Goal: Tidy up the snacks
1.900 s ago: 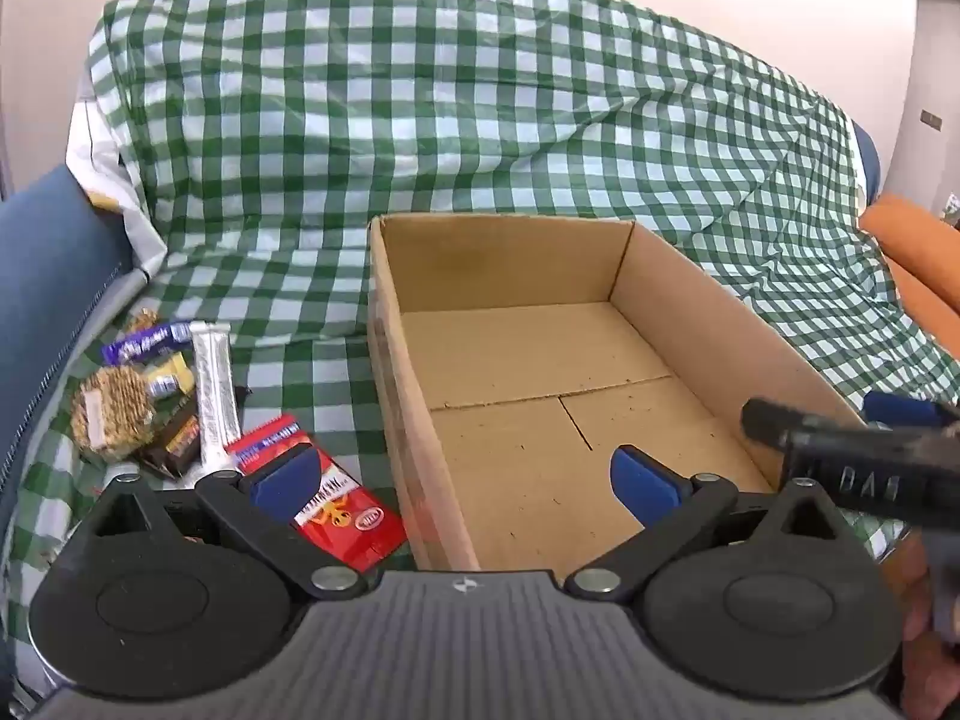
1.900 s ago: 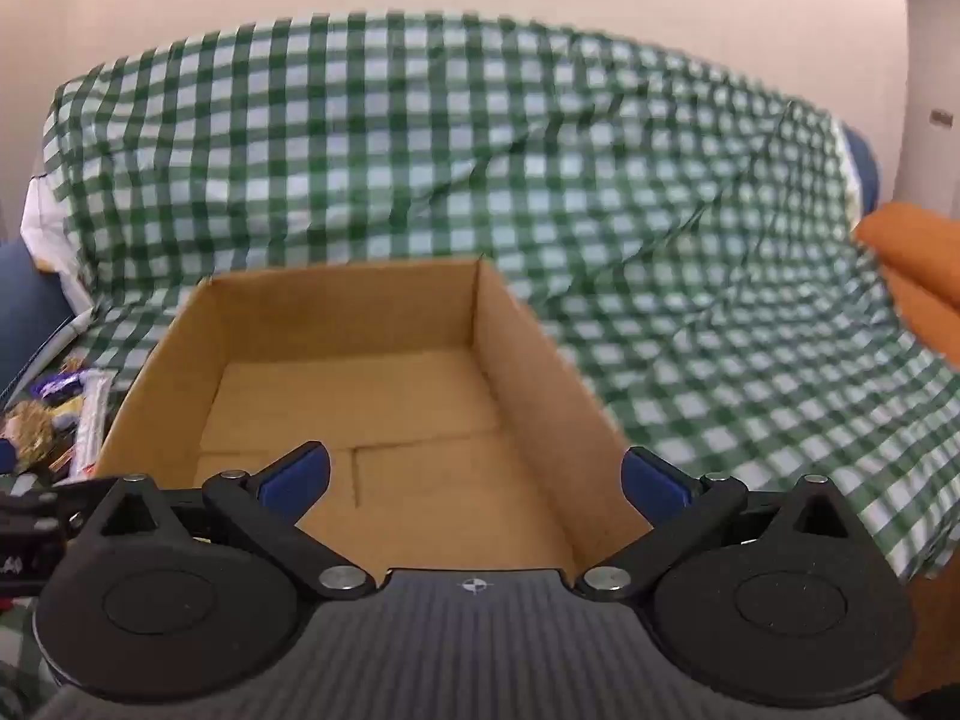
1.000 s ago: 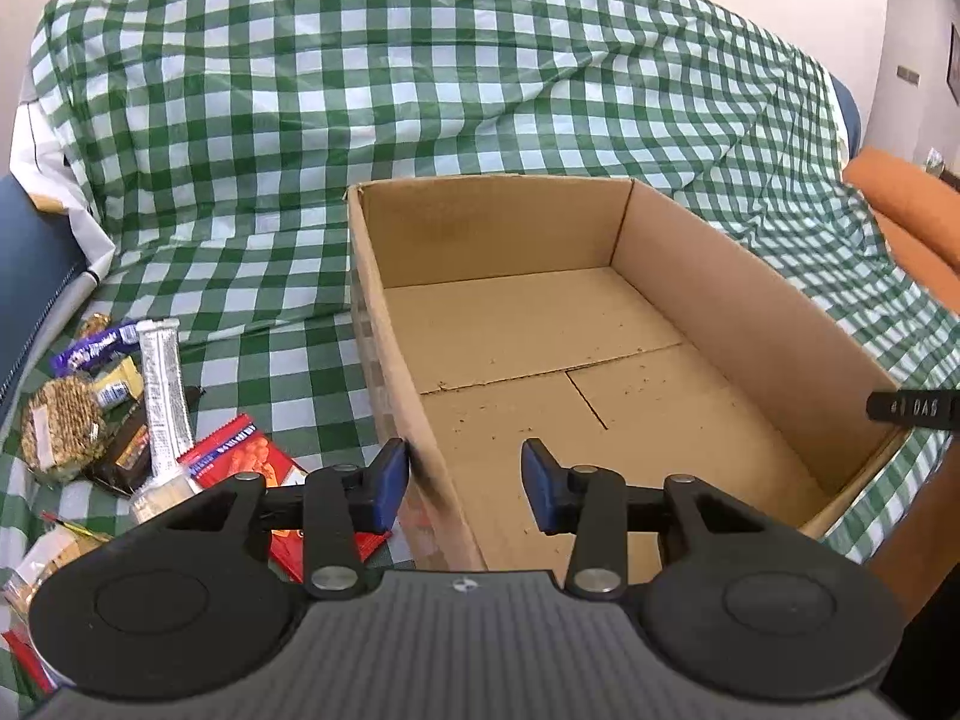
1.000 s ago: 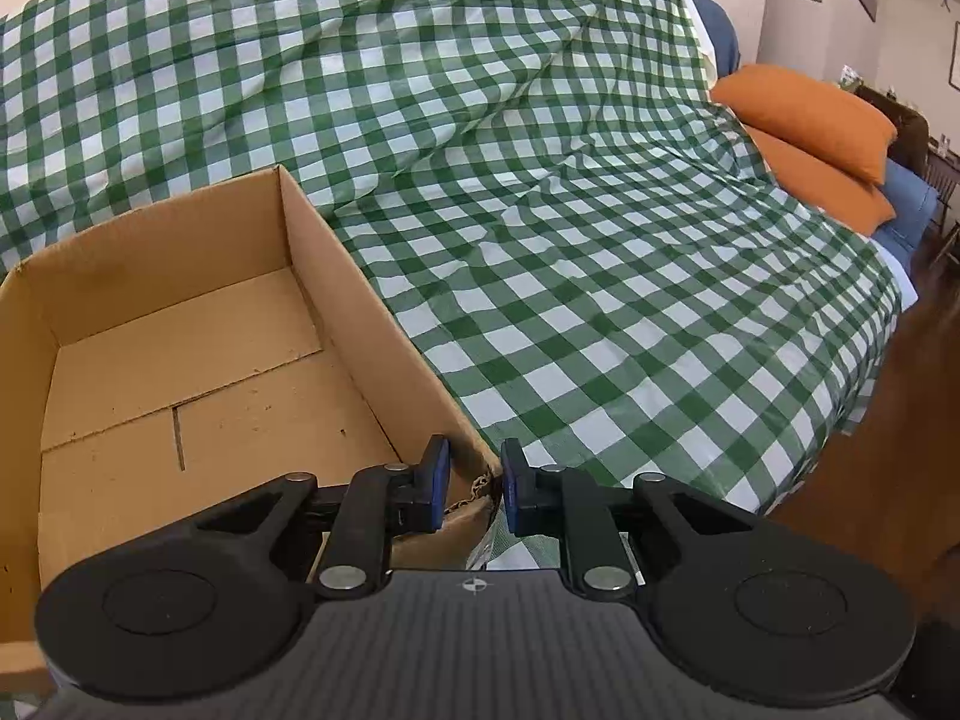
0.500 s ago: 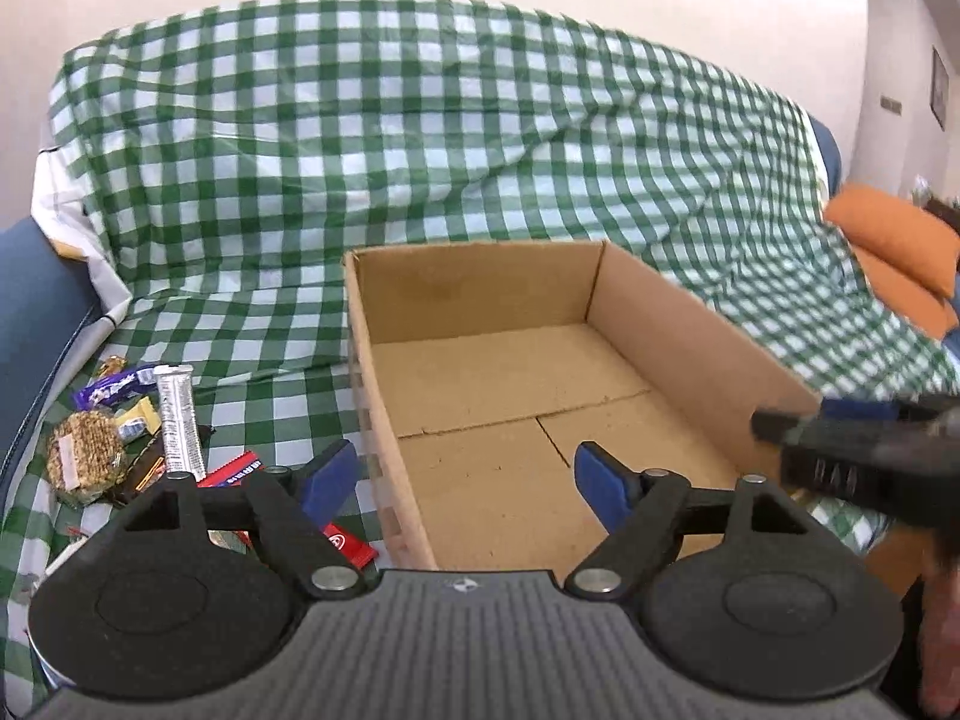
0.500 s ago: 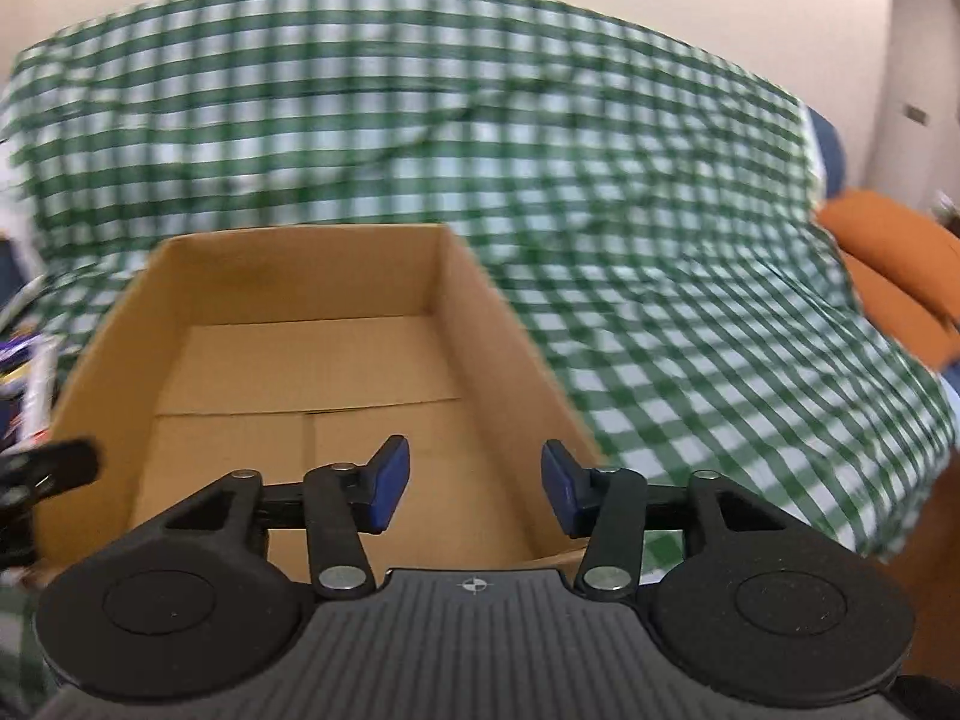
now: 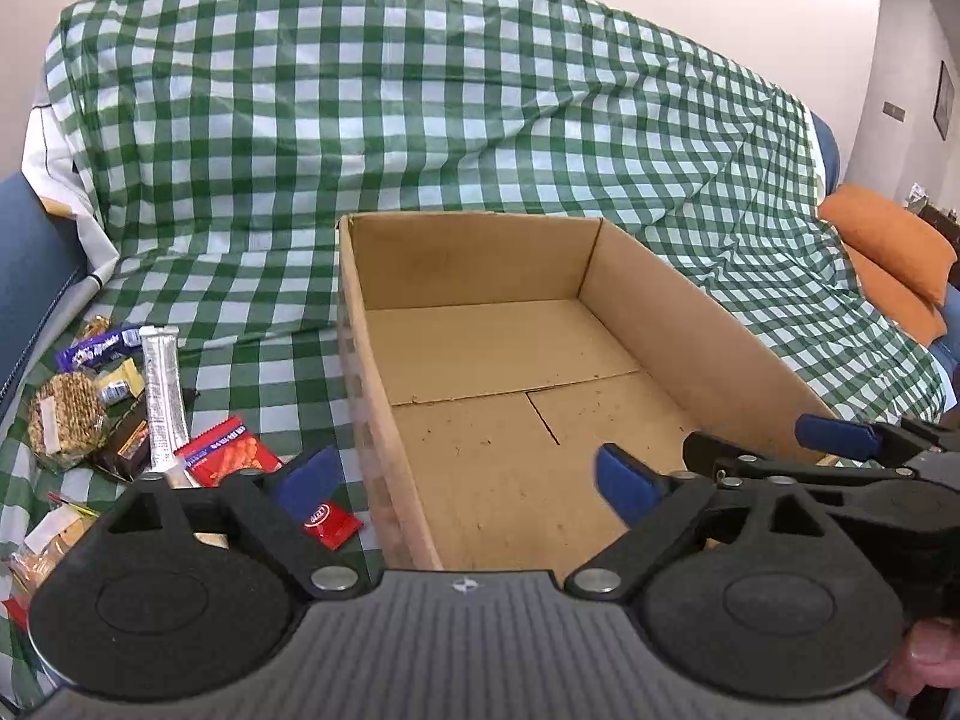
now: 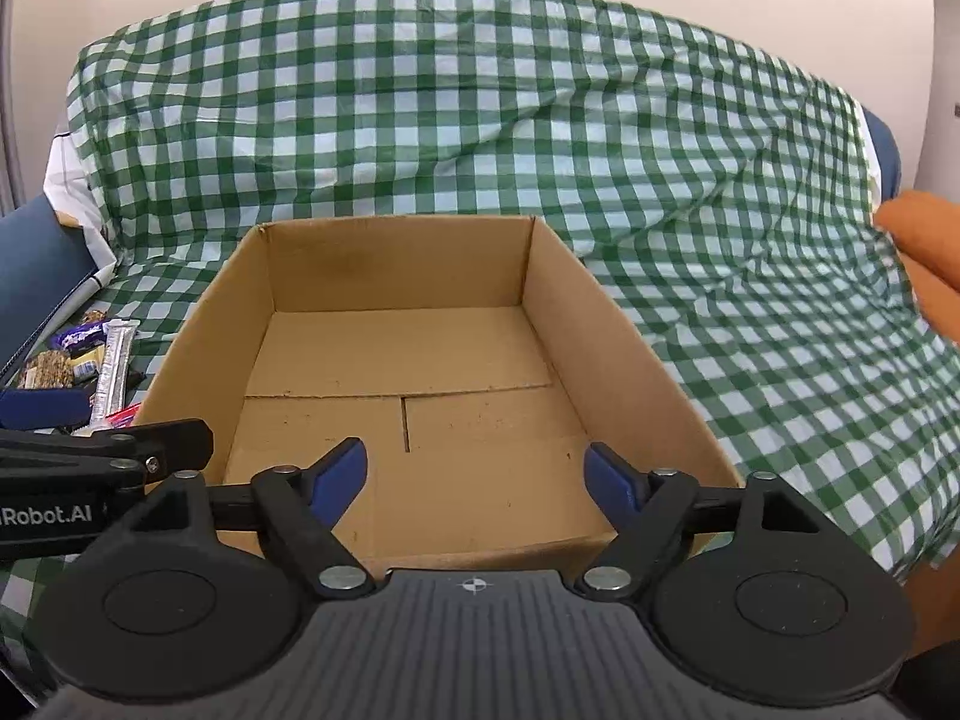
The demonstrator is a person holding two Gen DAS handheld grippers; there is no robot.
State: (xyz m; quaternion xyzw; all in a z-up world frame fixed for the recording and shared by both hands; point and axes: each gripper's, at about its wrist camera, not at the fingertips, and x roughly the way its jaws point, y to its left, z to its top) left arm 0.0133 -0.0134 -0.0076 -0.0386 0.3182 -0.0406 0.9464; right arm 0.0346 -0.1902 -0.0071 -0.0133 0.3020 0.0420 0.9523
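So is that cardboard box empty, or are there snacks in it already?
Empty. The cardboard box shows only its bare floor flaps in both views; the snacks lie in a pile on the checked cloth beside it.

Both grippers point forward and downward, side by side. The left gripper point(image 7: 465, 483) is opening its jaws, nothing between its blue pads point(image 7: 306, 483). The right gripper point(image 8: 474, 477) is likewise opening, empty, just right of the left one.

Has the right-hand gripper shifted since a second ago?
Yes. The right gripper has swung left: it pointed past the right wall of the cardboard box, and now faces its middle, jaws opening with nothing between them.
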